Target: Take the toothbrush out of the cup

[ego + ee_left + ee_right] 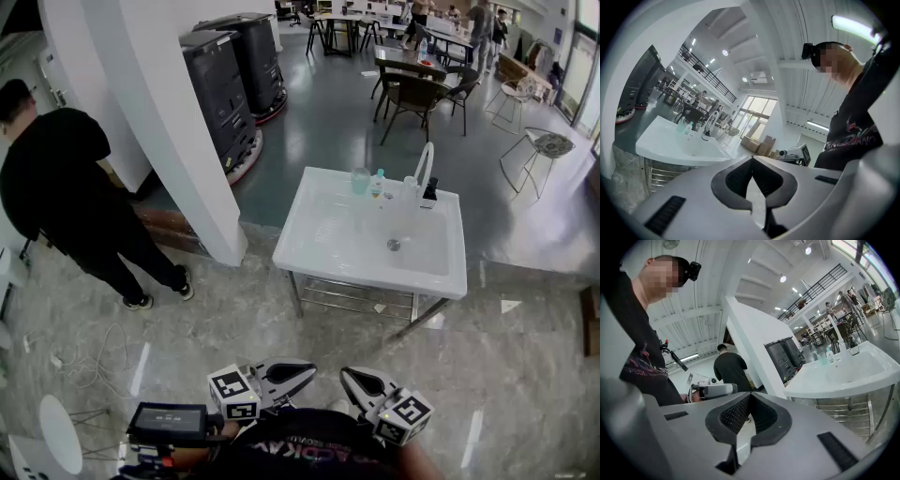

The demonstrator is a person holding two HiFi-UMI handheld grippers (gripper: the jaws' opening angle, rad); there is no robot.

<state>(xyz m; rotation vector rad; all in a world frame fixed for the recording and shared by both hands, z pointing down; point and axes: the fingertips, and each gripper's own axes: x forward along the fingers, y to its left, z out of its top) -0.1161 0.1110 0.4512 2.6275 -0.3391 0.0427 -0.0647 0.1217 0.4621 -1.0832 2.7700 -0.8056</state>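
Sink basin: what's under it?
A metal frame with crossbars holds up the sink basin; marble floor shows through. The basin hides any pipework.

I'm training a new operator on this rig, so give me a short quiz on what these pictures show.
1. True or false: the left gripper is clamped on the cup.
2. Where does the cup stand? A) on the sink's back rim, next to the bottle; B) down in its basin; C) underneath it.
3. Fill in: the right gripper's jaws are ____, with nothing between them.
Key: 1 false; 2 A; 3 shut.
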